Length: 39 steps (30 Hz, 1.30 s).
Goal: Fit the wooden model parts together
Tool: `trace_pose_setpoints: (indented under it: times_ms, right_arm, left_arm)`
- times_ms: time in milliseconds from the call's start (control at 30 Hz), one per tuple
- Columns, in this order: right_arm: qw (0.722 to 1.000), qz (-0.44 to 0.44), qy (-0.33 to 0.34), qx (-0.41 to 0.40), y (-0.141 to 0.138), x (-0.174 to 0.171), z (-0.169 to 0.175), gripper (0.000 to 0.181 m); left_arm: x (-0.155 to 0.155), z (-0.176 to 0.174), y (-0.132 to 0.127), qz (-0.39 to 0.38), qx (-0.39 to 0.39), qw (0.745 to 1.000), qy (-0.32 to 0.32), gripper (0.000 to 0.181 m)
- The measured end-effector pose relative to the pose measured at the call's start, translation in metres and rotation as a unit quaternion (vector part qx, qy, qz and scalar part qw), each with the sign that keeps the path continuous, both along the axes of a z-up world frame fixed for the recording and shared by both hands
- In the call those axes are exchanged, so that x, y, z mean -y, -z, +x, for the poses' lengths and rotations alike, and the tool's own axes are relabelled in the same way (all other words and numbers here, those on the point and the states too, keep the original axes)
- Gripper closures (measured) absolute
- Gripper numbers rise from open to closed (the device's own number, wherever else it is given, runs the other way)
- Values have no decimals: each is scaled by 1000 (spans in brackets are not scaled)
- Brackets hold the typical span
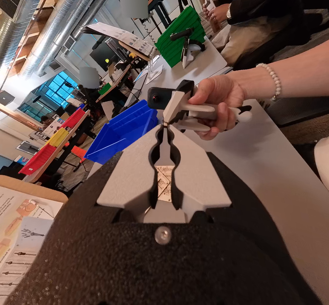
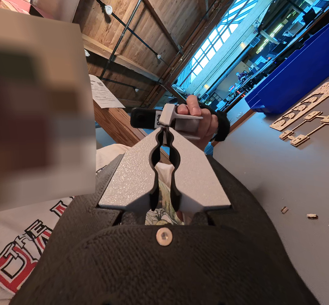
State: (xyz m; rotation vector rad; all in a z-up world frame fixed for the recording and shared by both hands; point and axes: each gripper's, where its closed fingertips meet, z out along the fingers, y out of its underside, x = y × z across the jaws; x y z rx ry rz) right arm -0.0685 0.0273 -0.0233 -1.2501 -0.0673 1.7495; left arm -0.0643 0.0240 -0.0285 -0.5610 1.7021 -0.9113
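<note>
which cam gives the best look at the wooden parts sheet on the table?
Right wrist view. The wooden parts sheet lies flat on the grey table at the right edge, its cut-out pieces and connecting strips sharp, beside the blue bin. The left wrist view does not show the sheet.

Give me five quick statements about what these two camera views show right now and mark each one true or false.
1. The left hand-held gripper and the right hand-held gripper meet tip to tip above the table. True.
2. A blue bin sits on the grey table. True.
3. The wooden parts sheet is clamped in the right hand-held gripper. False: it lies flat on the table, away from both grippers.
4. The green bin lies nearer the left camera than the blue bin. False: it is farther back.
5. Two small wood bits lie loose on the table. True.
</note>
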Motion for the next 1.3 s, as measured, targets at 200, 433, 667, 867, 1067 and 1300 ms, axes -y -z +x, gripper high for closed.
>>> trace_pose_setpoints:
  times_ms: [200, 433, 667, 867, 1067, 1300]
  right_arm:
    - [1000, 0, -6, -6, -1, 0, -2, 181]
    - [996, 48, 42, 61, -7, 5, 0, 180]
    - [943, 170, 182, 221, -21, 14, 9, 173]
    - [875, 248, 247, 335, -26, 15, -4, 160]
    - [836, 293, 268, 379, -28, 17, -8, 178]
    - [826, 301, 270, 391, -26, 17, -9, 180]
  left_arm:
    - [0, -1, -2, -15, 2, 1000, 8, 180]
    - [4, -2, -11, -75, 16, 997, 30, 180]
    - [8, -10, -27, -162, 42, 983, 76, 180]
    - [14, -9, -28, -148, 38, 985, 83, 180]
    - [18, -9, -29, -140, 31, 986, 86, 180]
    - [17, -9, -28, -144, 29, 985, 89, 180]
